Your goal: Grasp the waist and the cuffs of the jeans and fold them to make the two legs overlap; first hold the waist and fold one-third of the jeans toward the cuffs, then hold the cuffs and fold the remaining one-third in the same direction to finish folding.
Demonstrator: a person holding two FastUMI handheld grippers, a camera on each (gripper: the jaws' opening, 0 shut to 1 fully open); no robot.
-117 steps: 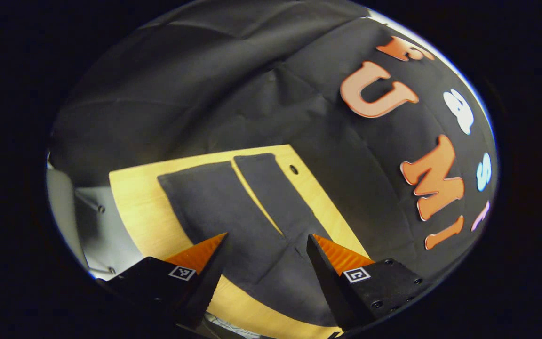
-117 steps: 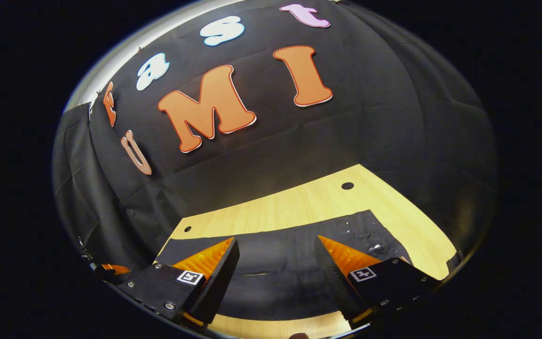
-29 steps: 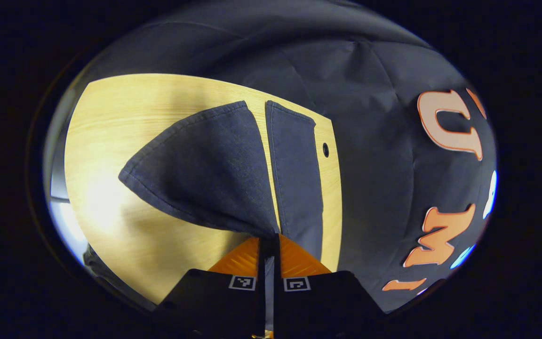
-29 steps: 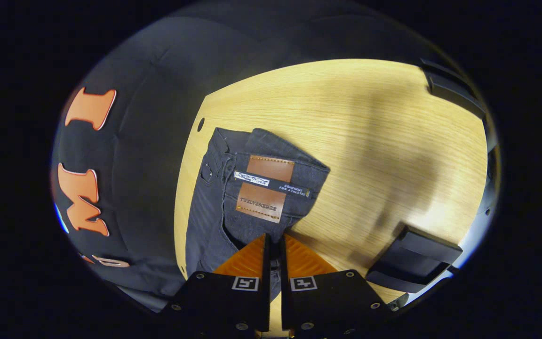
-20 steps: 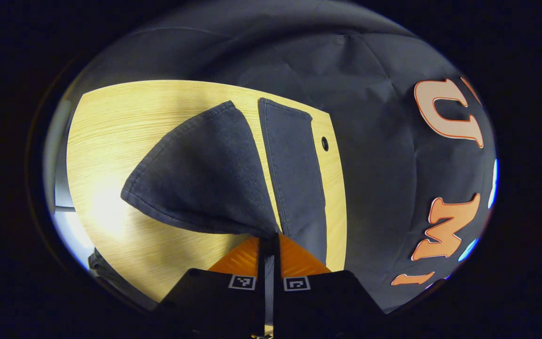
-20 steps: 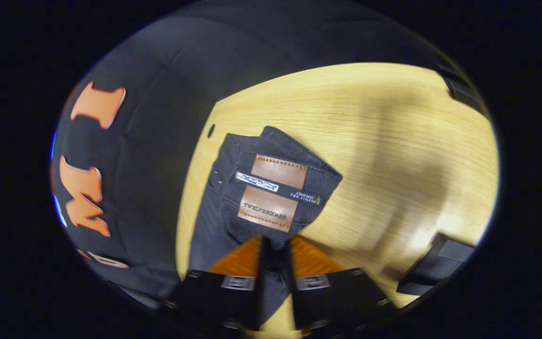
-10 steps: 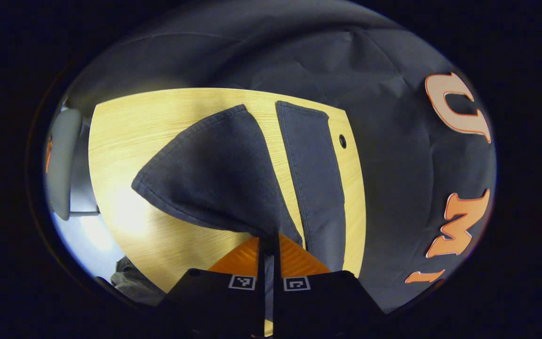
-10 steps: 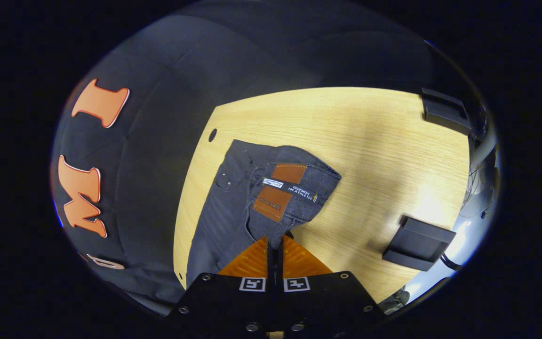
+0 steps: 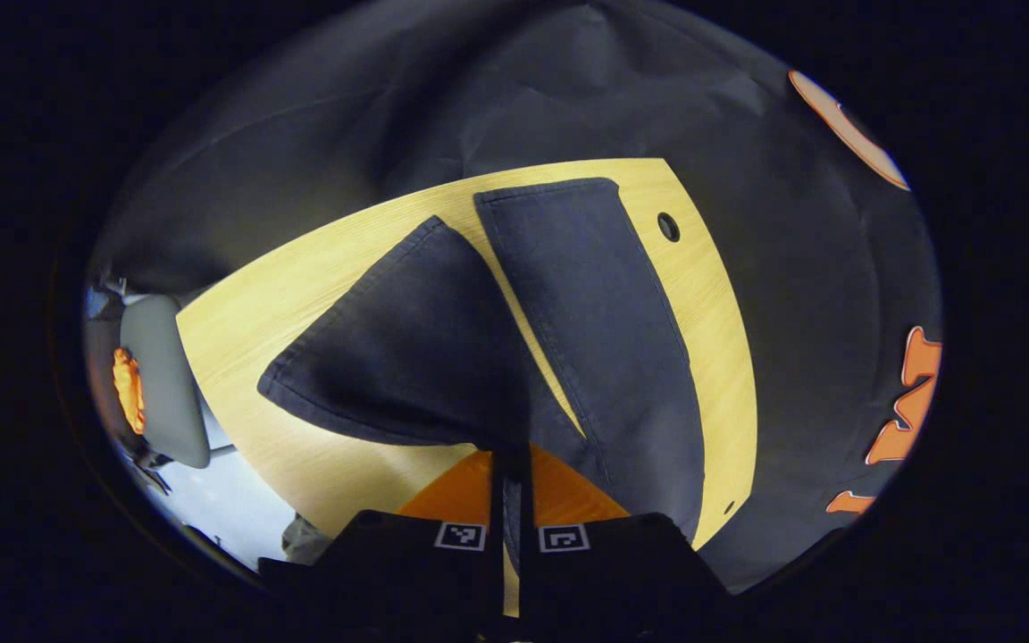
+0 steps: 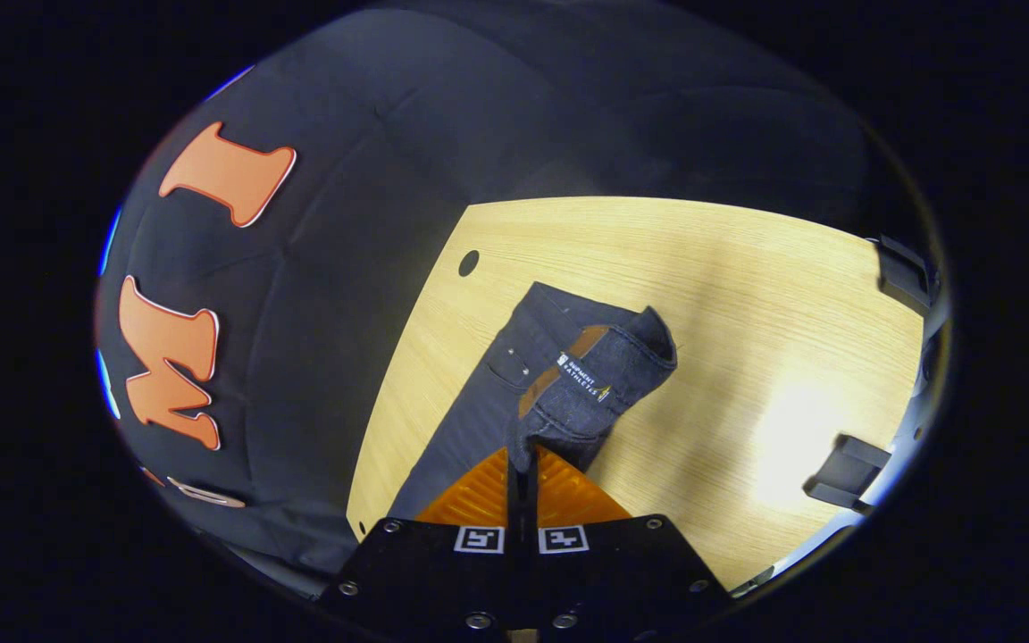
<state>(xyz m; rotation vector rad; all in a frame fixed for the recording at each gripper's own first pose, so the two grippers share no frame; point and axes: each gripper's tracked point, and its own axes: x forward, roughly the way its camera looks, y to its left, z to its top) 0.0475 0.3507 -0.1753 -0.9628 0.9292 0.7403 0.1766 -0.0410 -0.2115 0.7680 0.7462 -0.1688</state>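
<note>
Your left gripper [image 9: 508,464] has its jaws closed tight on a cuff corner of the dark denim jeans [image 9: 586,304]. The near leg [image 9: 389,357] is lifted off the pale wooden tabletop [image 9: 238,330] and drapes from your grip. The far leg [image 9: 604,313] lies flat along the table's back edge, beside a small round hole [image 9: 668,227].

Your right gripper [image 10: 522,469] is likewise clamped shut, on the waist [image 10: 595,379]. That end is raised and curling over, with a brown leather patch [image 10: 559,375] showing on the turned part. The rest of the jeans run flat toward the far edge of the table.

Progress, as I judge it: you are in the first step, bringing one leg over the other. The legs do not overlap yet; a wedge of bare wood shows between them in the left gripper view. Left to do: lay the lifted leg onto the flat one, then the waist third toward the cuffs, then the cuff third.

A dark bracket [image 10: 845,469] sits at the table's right edge, well apart from the cloth.
</note>
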